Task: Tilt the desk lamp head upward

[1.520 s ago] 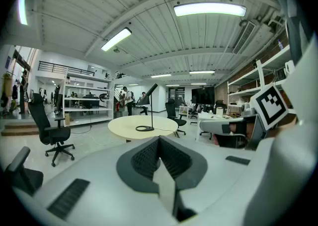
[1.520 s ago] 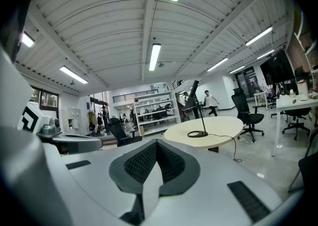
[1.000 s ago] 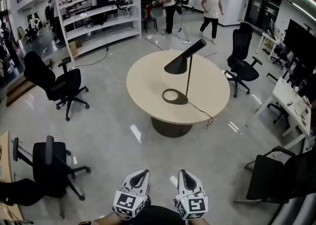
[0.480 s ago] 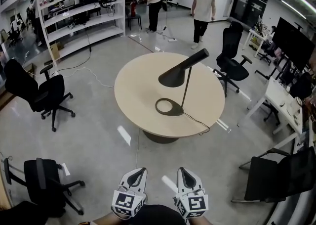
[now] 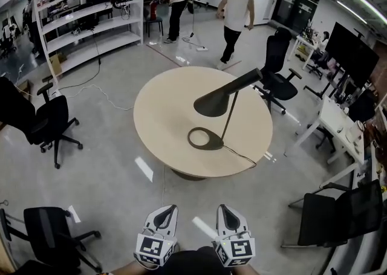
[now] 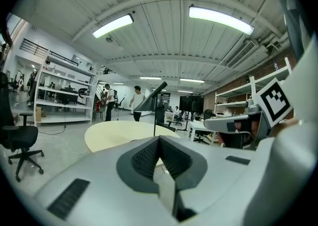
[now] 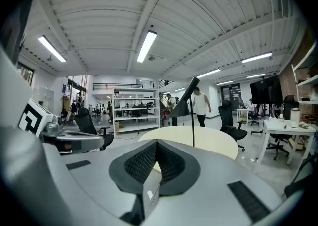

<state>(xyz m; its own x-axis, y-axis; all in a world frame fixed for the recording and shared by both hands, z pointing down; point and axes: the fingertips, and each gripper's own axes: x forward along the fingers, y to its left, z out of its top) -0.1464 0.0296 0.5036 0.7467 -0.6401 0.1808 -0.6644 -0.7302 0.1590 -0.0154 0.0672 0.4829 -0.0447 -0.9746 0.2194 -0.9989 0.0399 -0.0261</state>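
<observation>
1. The black desk lamp (image 5: pixel 228 107) stands on the round table (image 5: pixel 160 116) at the centre of the head view, its cone head (image 5: pixel 213 103) hanging left of the thin stem, mouth facing down
2. The left gripper (image 5: pixel 170 209) sits at the bottom centre of the frame, jaws pressed together on nothing, well apart from the lamp
3. The right gripper (image 5: pixel 222 209), just beside it, is likewise closed and empty
</observation>
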